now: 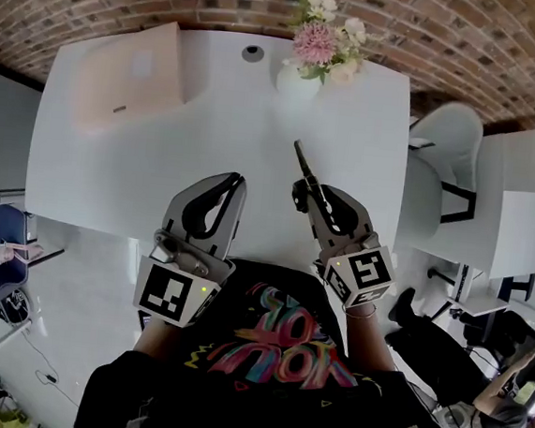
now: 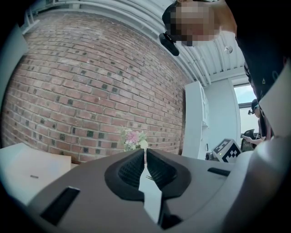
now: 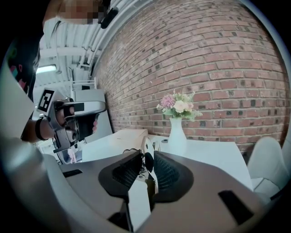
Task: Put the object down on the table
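Dark slender tool clamped in my right gripper, over white table, tip toward flower vase. My left gripper, nearer me than vase, pinched together, empty.

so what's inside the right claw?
A dark slender object clamped in the right claw, its tip poking out toward the vase. The stretch between the pads is covered, so I can't tell what it is.
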